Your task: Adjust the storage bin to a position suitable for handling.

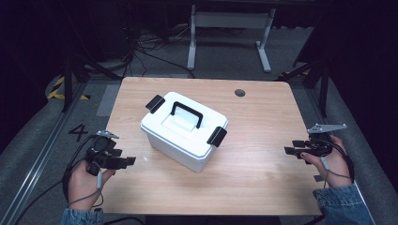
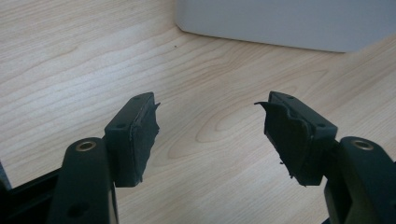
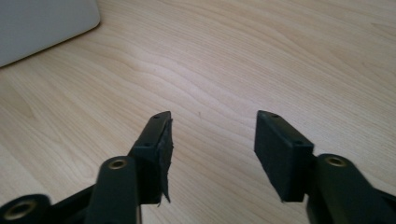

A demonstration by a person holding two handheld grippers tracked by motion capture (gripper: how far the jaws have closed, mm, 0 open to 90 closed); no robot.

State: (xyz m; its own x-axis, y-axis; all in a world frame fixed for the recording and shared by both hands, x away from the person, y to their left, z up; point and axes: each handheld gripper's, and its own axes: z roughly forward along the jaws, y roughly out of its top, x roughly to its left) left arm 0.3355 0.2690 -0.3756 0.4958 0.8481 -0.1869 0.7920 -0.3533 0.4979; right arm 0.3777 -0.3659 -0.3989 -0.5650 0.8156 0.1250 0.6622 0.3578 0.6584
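While the left gripper [image 1: 126,161] hovers left of the white box [image 1: 184,130], fingers [image 2: 135,135] spread wide and empty, the box sits mid-table [image 1: 263,178]; the right gripper [image 1: 292,150], right of it, gapes likewise.

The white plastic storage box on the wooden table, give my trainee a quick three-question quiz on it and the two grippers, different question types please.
1. True or false: the white plastic storage box with the black carry handle lies between the left gripper and the right gripper.
2. Multiple choice: the black side latches of the box number A) one B) two C) four.
3. Fill in: in both gripper views the fingers stand ___ with bare light wooden table between them.

Key: 1 true; 2 B; 3 open.
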